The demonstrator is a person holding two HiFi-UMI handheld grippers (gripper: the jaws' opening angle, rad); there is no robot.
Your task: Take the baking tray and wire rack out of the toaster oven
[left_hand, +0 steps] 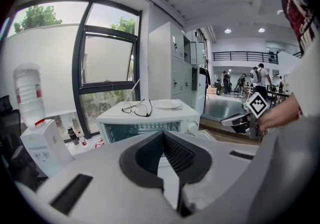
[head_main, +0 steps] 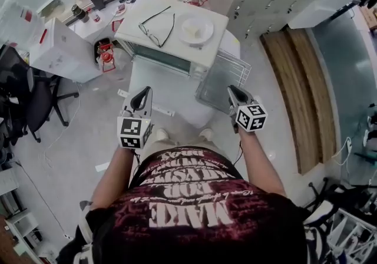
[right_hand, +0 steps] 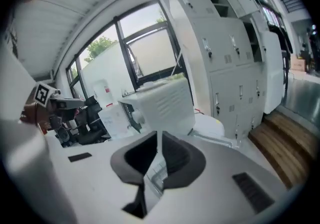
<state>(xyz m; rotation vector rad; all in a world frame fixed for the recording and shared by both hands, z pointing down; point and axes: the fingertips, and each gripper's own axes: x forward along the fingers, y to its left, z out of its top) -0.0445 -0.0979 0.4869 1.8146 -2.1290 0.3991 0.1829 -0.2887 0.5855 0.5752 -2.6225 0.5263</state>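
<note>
I see the toaster oven [head_main: 162, 56] on a white table [head_main: 159, 101], straight ahead of me. A pair of glasses [head_main: 158, 26] and a white plate [head_main: 196, 29] lie on top of the oven. The wire rack [head_main: 231, 67] is out of the oven. It lies flat just beside the oven, on its right side, at the edge of the table. A grey baking tray [head_main: 211, 87] seems to lie with it, but I cannot tell how the two are stacked. My left gripper [head_main: 141, 98] is up in the air in front of the oven, over the table. Its two fingers are pressed together at the tips and there is nothing between them. My right gripper [head_main: 234, 93] is up in the air too, near the close end of the rack but not touching it. Its fingers also meet at the tips and hold nothing. Through the little gap under them I can see some of the rack's wires. The two grippers are well apart, one on each side of me. A black chair [head_main: 26, 101] stands on the floor far to my left.
</note>
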